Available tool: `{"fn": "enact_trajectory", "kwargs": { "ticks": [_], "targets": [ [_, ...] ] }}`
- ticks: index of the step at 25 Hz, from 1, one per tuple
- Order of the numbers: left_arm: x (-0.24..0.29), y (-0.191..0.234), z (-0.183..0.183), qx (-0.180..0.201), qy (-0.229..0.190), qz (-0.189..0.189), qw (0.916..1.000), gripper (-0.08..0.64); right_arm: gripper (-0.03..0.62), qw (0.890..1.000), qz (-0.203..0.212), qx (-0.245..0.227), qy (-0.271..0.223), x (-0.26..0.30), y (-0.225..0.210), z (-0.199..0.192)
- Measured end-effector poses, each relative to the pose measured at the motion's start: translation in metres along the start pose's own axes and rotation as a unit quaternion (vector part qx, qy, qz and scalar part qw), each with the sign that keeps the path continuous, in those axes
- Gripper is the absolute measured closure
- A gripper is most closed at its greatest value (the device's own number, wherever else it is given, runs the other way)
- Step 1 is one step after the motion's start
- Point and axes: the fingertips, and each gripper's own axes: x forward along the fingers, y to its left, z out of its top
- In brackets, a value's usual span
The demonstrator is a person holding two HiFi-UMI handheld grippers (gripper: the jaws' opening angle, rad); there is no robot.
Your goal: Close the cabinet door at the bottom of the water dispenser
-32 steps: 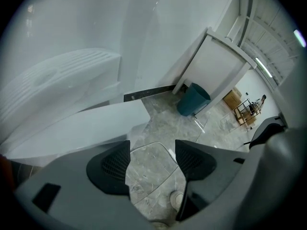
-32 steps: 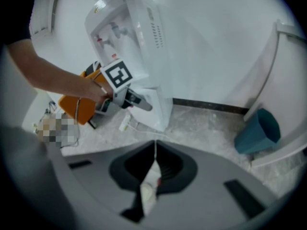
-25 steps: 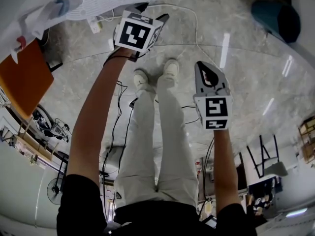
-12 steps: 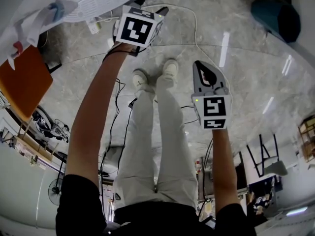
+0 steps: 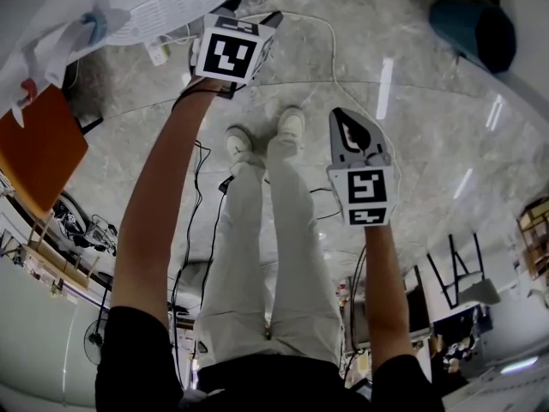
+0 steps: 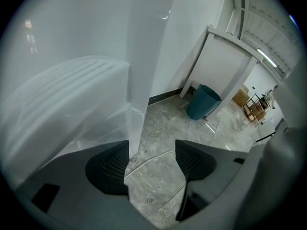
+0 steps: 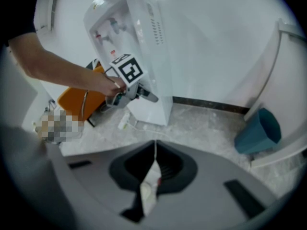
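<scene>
Plainly, left tool (image 6: pixel 151 159) sits beside the tall white water dispenser (image 7: pixel 144 47) — jaws apart, nothing between them.
Right tool (image 7: pixel 154 163) clenched, well apart from it — the orange cabinet door (image 5: pixel 39 148) at the dispenser's base stands swung open.

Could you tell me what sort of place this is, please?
Probably an office or lab corner: a white water dispenser, a teal waste bin and a polished stone floor.

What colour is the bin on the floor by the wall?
Dark teal. The bin shows clearest in the left gripper view.
</scene>
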Motion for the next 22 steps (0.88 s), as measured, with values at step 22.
{"fn": "enact_trajectory", "kwargs": {
  "ticks": [22],
  "targets": [
    [-0.06,-0.017,-0.035,0.04,0.033,-0.011,0.9986,0.364,0.557,0.999,-0.016,-0.019,-0.03,-0.029,0.012,0.045]
  ]
}}
